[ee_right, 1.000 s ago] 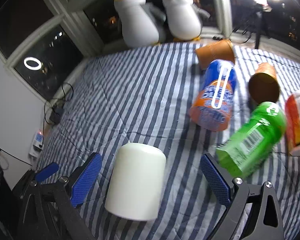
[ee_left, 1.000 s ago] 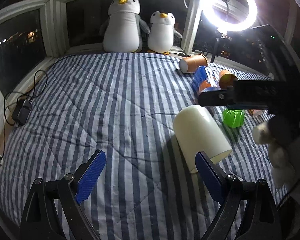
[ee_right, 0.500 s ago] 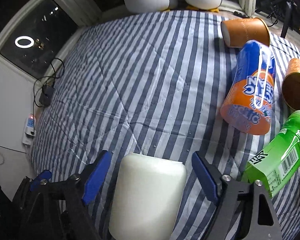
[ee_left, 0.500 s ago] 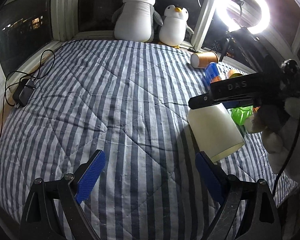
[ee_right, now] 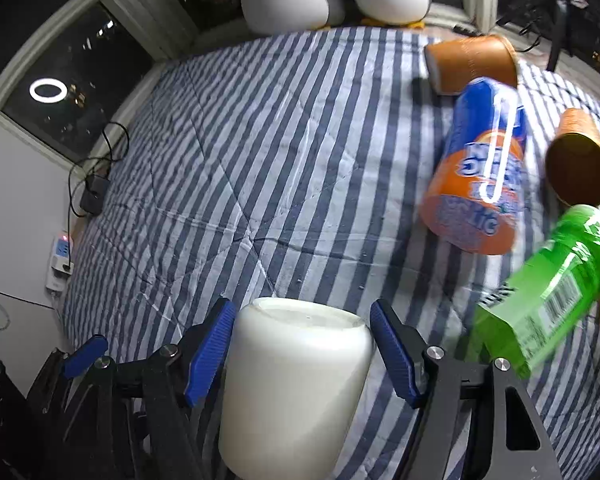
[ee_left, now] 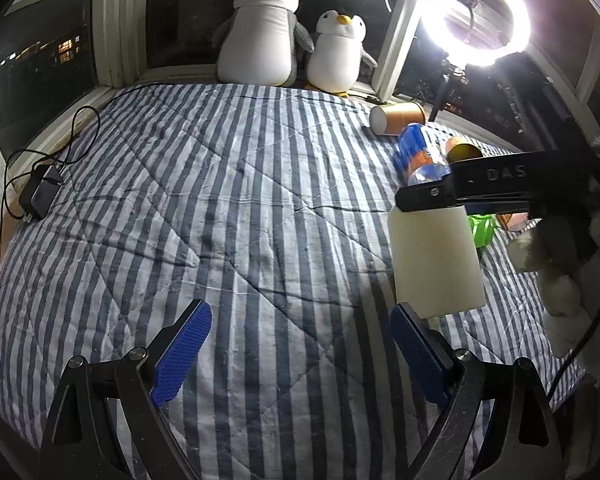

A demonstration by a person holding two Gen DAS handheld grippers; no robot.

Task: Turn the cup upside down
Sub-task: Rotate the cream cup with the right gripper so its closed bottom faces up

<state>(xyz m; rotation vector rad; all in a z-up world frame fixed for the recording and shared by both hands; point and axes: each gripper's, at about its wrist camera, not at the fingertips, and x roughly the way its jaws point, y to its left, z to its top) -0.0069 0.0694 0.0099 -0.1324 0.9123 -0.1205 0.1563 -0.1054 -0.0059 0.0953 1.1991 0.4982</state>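
A plain white cup lies on its side on the striped bedspread, closed base pointing away from the right wrist camera. My right gripper is open, one blue pad on each side of the cup's far end with small gaps to it. In the left wrist view the cup lies at the right, with the right gripper's black finger across its top. My left gripper is open and empty over the bedspread, left of the cup.
An orange-and-blue bottle, a green bottle and two brown paper cups lie to the right. Two plush penguins sit at the window. A ring light stands at the back right. A charger and cable lie at the left edge.
My right gripper has moved forward and down so its pads now sit on either side of the white cup and stand closer together. The left gripper has drawn back and tilted a little.
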